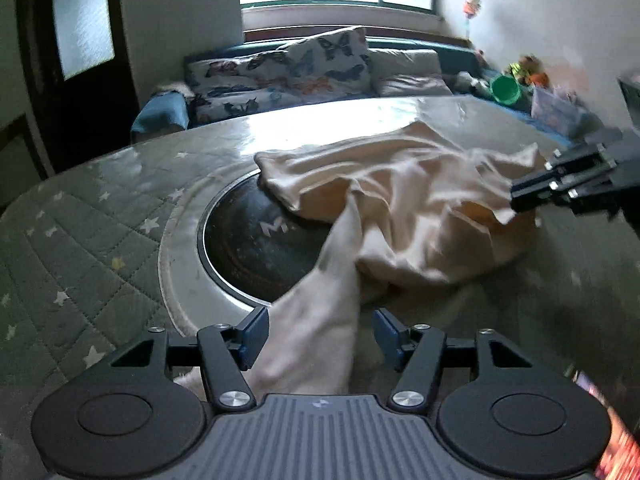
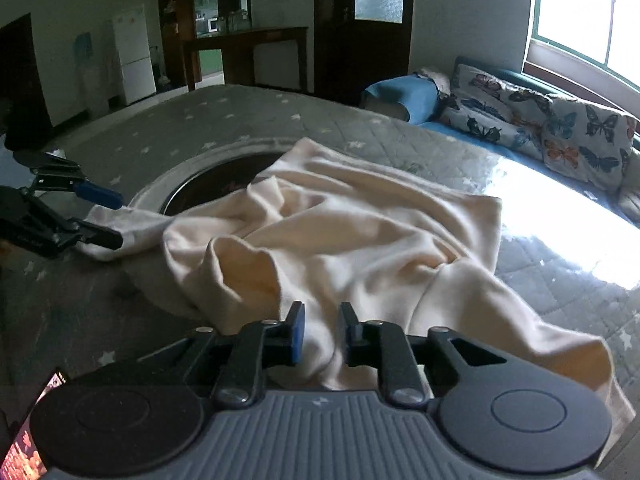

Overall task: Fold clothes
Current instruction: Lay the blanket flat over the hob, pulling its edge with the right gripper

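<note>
A cream garment [image 1: 400, 208] lies crumpled on a quilted grey star-pattern table cover [image 1: 80, 248], partly over a round dark inset. My left gripper [image 1: 320, 336] is open, with a sleeve of the garment lying between its blue pads without being clamped. It also shows in the right wrist view [image 2: 104, 216] at the far left, its fingers spread around the sleeve end. My right gripper [image 2: 322, 332] has its jaws a narrow gap apart with a fold of the garment [image 2: 340, 232] between them. In the left wrist view the right gripper [image 1: 524, 196] sits at the garment's right edge.
A round dark glass inset [image 1: 256, 240] with a metal rim sits in the table's middle. A sofa with butterfly cushions [image 1: 304, 68] stands beyond the table under a window. Toys and a green cup [image 1: 506, 88] lie at the right. A phone screen [image 2: 28, 432] shows at lower left.
</note>
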### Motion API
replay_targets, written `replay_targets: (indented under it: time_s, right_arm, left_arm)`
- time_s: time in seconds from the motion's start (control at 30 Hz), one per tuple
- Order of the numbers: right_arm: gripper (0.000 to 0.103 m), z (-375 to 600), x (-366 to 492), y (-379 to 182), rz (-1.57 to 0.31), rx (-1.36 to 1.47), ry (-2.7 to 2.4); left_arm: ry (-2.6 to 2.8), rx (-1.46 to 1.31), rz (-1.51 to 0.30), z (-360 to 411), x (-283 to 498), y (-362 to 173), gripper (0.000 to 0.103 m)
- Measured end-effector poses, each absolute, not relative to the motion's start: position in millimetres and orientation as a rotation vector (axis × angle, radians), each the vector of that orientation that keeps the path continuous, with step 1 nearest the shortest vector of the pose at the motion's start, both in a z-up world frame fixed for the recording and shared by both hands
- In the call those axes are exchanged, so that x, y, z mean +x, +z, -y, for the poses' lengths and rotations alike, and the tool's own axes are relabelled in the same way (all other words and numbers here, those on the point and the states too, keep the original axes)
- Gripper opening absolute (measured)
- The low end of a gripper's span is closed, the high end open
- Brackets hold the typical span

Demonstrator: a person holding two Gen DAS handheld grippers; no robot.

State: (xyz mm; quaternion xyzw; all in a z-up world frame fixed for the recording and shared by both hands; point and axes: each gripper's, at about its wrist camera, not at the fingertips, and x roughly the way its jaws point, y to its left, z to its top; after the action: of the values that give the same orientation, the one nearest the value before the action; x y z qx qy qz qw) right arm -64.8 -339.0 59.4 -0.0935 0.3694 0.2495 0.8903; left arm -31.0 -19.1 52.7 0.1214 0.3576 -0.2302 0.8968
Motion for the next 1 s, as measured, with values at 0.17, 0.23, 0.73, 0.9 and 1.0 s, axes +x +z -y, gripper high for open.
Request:
replay_targets:
  time_s: [0.17,0.23,0.73,0.9,1.0]
  right_arm:
    - [0.018,332.3,-67.0,56.5,-0.758,-0.221,0.512]
    - [0.017,328.7,-67.8,53.8,-0.761,-0.242,0.505]
    - [0.003,319.6,-77.9,50.6,-0.732,-0.311,0.506]
    - [0.0,322.2,-83.9,54.9,-0.713,-0.32,0.512]
    - [0.0,324.4,-89.2,59.2,-0.7,-0.326,0.519]
  left_arm:
    - [-0.484,0.34,-0.725,24.6,-45.0,40.3,0.061]
    - [-0.479,0.382,-0.707,27.2,-47.7,35.5,0.061]
    - [-0.491,0.385,-0.68,16.5,-49.6,28.0,0.017]
    - [-0.467,0.375,-0.661,11.1,-49.3,32.9,0.009]
    - [-0.437,0.37,-0.64,5.9,-49.3,39.1,0.008]
